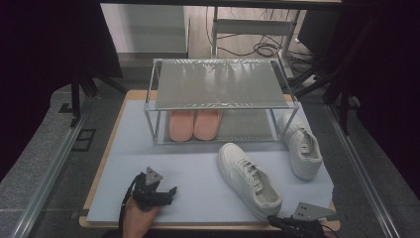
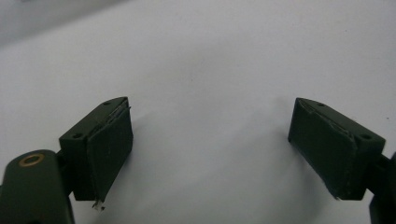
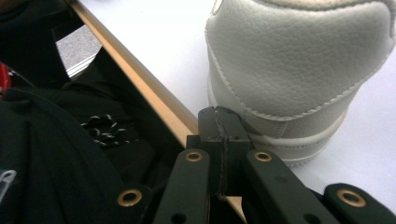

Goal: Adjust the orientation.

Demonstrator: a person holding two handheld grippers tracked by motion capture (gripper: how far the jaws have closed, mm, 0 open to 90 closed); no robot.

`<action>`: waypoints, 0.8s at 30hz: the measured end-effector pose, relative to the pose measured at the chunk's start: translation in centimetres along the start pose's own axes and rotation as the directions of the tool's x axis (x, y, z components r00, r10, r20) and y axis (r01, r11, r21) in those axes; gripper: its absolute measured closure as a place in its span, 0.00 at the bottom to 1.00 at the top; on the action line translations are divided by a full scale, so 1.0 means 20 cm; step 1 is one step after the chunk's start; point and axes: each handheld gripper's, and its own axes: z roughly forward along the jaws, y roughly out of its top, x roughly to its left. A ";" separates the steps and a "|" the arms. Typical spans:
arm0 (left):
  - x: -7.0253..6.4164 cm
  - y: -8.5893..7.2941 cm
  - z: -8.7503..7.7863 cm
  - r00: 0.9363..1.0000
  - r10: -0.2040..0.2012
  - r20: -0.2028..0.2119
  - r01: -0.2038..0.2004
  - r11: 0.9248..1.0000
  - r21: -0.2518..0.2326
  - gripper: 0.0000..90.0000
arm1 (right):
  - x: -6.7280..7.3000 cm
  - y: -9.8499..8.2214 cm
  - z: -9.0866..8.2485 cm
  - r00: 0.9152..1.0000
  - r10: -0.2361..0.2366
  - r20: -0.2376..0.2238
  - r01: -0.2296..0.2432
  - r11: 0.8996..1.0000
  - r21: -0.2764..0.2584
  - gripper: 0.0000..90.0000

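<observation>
Two white leather sneakers lie on the pale blue table mat: one (image 1: 249, 179) near centre, the other (image 1: 301, 144) right of the metal two-shelf rack (image 1: 218, 84). The left gripper (image 1: 168, 195) gapes wide over bare mat. The right gripper (image 3: 219, 122), jaws pressed together, sits just behind the nearer sneaker's heel.

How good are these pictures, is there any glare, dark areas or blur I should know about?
High view: dim, with black surroundings, and streaky glare on the rack's top shelf. Left gripper view: the pale mat looks washed out and soft, with faint shadows beside the open left gripper. Right gripper view: the white sneaker heel is sharp, the left side murky.
</observation>
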 end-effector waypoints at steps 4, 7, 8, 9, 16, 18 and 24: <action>0.00 0.00 0.00 1.000 0.001 0.000 -0.001 1.000 0.000 0.15 | -0.05 -0.01 -0.01 0.999 0.009 0.049 -0.008 1.000 -0.016 1.00; 0.00 0.00 0.00 1.000 0.000 0.000 0.000 1.000 0.000 0.15 | -0.09 0.00 -0.01 0.997 0.021 0.070 -0.019 0.999 -0.028 1.00; 0.00 0.00 0.00 1.000 0.000 0.000 0.000 1.000 0.000 0.15 | -0.11 0.00 -0.01 0.997 0.024 0.073 -0.022 0.999 -0.030 1.00; 0.00 0.00 0.00 1.000 0.000 0.001 0.000 1.000 0.000 0.15 | -0.12 0.00 -0.01 0.997 0.028 0.075 -0.026 0.999 -0.031 1.00; 0.00 0.00 0.00 1.000 0.000 0.000 0.000 1.000 0.000 0.15 | -0.18 0.05 0.06 0.997 0.001 0.075 -0.001 1.000 -0.011 1.00; 0.00 0.00 0.00 1.000 0.000 0.001 0.000 1.000 0.000 0.15 | -0.19 0.06 0.07 0.996 -0.006 0.089 0.007 1.000 -0.007 1.00; 0.00 0.00 0.00 1.000 -0.001 0.001 0.001 1.000 0.000 0.15 | -0.26 0.09 0.08 0.994 0.007 0.113 -0.007 1.000 -0.001 1.00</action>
